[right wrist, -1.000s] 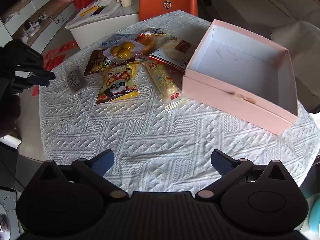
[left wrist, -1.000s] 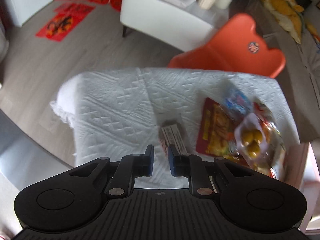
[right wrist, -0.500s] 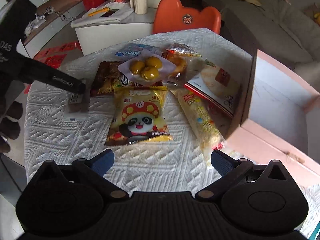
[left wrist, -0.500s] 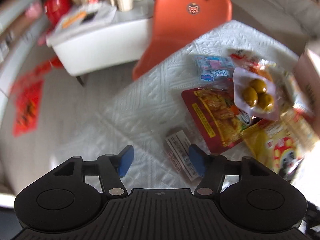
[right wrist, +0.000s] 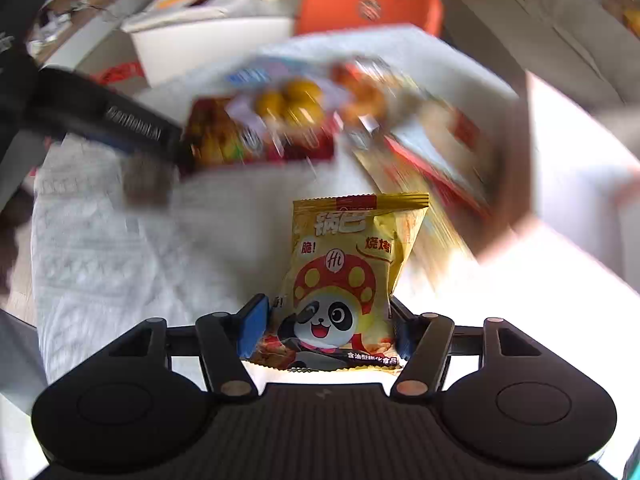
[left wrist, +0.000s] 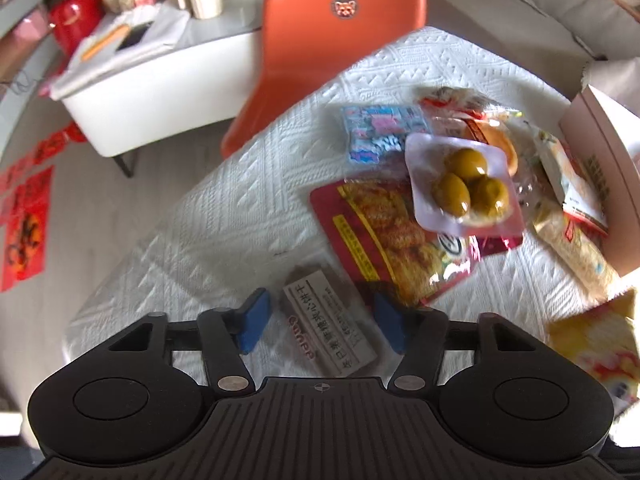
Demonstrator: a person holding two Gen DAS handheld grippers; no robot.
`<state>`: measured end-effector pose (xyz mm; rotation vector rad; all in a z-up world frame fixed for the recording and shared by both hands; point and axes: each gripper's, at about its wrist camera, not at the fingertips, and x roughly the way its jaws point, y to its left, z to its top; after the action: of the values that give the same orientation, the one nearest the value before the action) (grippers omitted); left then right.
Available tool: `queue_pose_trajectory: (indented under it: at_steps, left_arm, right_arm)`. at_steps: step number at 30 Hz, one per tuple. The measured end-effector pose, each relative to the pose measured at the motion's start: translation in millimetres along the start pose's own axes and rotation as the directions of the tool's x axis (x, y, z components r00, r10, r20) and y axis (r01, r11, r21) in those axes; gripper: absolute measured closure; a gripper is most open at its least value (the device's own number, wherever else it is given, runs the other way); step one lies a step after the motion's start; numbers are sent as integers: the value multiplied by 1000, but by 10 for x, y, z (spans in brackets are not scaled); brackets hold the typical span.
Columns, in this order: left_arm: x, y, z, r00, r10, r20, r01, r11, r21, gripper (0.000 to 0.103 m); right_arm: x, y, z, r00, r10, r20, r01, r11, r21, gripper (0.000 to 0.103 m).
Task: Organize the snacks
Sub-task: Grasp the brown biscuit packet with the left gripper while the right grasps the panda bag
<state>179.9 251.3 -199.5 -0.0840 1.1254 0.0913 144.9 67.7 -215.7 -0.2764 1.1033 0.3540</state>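
Observation:
In the left wrist view my left gripper (left wrist: 320, 322) is open, its blue pads on either side of a small brown snack bar with a white label (left wrist: 330, 326) lying on the white tablecloth (left wrist: 224, 216). In the right wrist view my right gripper (right wrist: 324, 328) is shut on a yellow panda snack bag (right wrist: 344, 280), which stays sharp while the background blurs. The pink box (left wrist: 604, 168) stands at the right.
More snacks lie in a pile: a red packet (left wrist: 384, 240), a clear pack of three green fruits (left wrist: 468, 184), a blue packet (left wrist: 380, 132) and a long pale packet (left wrist: 576, 244). An orange chair (left wrist: 336, 32) stands behind the table. The table's left edge is near.
My left gripper opened and moved down around the brown bar. My right gripper moved forward to the panda bag and closed on it; its view is now blurred by motion.

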Motion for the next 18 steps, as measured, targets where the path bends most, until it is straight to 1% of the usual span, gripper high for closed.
queue_pose_trajectory:
  at_steps: [1,3,4,6,7,8,10,12,13,16,18]
  left_arm:
    - [-48,-30,-74,1000,-15,-2,15,1000,-3,50]
    - [-159,-106,-274,998,-58,-8,58,998,22,64]
    - [-238,-170,-403,997,-74,-13,74,997,33,63]
    - [-379,-342,-661,994,-104,-31,105,993,59,63]
    - [-448,-436,-789,992,-121,-41,123,990,71,64]
    - [-511,-529,-906,990,-134,-51,138,988,74,64]
    - [-619,-656,-1093,984,-162,-69,164,986,33,64]
    - [-720,-751,-1207,981,-179,-72,178,984,-24,64]
    - [-768,-804,-1251,981,-181,-72,179,983,-37,64]
    - [-869,-1022,-1324,981,-178,-78,176,984,-40,64]
    - [-923,-1188,-1327,982,-172,-78,171,985,-26,64]
  right_arm:
    - [-48,-65,-89,1000,-4,-16,4,1000,31,41]
    - [-139,-229,-254,999,-1,-32,4,996,89,41]
    - [-182,-314,-321,1000,10,-29,-7,994,112,40]
    - [-256,-465,-418,999,47,-12,-45,990,137,26]
    - [-289,-513,-457,999,53,-6,-52,990,134,16]
    - [-309,-554,-476,999,48,-5,-47,991,127,15]
    - [-337,-647,-487,999,34,0,-34,992,125,15]
    - [-306,-740,-448,998,65,13,-66,987,149,14]
    - [-269,-763,-425,996,87,14,-88,983,159,14]
    - [-90,-737,-284,990,142,-2,-140,978,153,14]
    - [-1,-690,-207,987,160,-13,-158,981,110,14]
